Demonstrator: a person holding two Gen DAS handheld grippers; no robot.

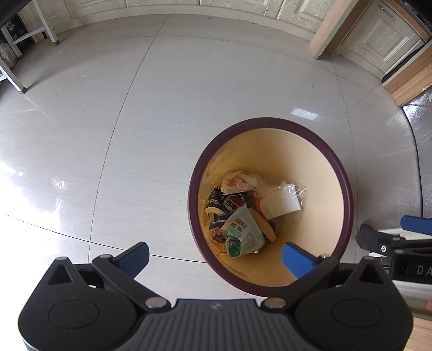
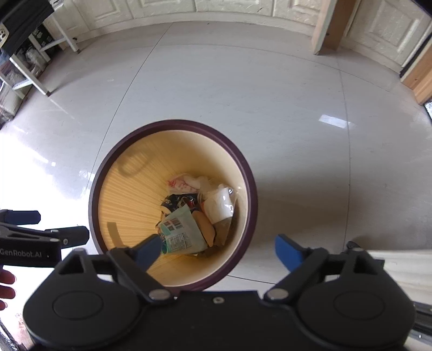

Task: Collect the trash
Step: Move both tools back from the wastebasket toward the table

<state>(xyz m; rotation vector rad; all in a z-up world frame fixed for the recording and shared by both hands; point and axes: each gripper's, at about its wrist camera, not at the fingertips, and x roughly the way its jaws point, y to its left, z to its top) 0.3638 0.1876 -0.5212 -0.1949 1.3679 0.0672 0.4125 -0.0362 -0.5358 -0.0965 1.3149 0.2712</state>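
Note:
A round bin [image 1: 318, 167] with a dark purple rim and cream inside stands on the floor; it also shows in the right wrist view [image 2: 135, 172]. At its bottom lie a green snack packet [image 1: 243, 232], a crushed Pepsi can [image 1: 224, 202], a white wrapper with red print [image 1: 237, 182] and a clear bag with white paper [image 1: 283, 201]. My left gripper [image 1: 216, 257] is open and empty above the bin's near left rim. My right gripper [image 2: 220, 255] is open and empty above the bin's near right rim.
Glossy grey floor tiles [image 1: 135, 135] surround the bin. White cabinet doors [image 1: 216, 4] line the far wall. A wooden cabinet [image 1: 378, 40] stands far right and a white shelf frame [image 1: 21, 40] far left. My right gripper [image 1: 399, 243] shows beside the left one.

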